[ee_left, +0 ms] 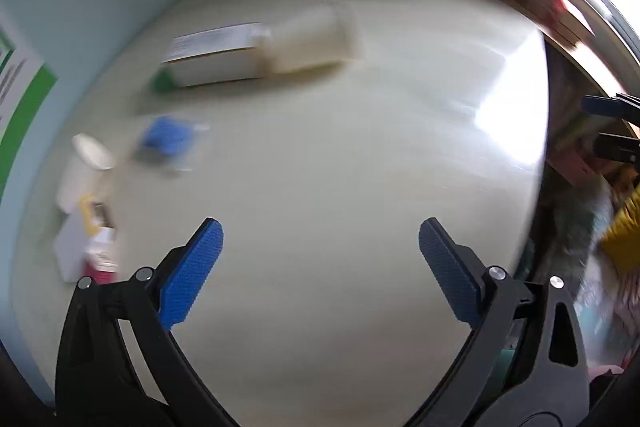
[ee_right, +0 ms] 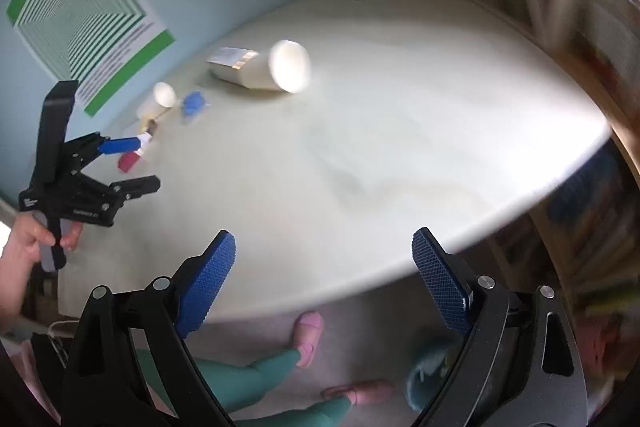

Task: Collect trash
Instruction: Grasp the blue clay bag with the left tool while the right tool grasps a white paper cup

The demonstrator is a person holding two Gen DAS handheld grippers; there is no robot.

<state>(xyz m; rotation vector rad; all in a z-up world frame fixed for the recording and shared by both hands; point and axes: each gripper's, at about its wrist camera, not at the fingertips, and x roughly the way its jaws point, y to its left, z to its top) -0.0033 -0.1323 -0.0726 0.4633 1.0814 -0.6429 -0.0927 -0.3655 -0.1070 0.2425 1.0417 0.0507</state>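
Both tools — left tool (ee_left: 320, 247), right tool (ee_right: 324, 259) — jaws wide, empty, angled down over table (ee_right: 400, 147).

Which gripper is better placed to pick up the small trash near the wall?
Probably the left gripper: in the right wrist view it is open beside the red box, while the right gripper hangs at the table's near edge.
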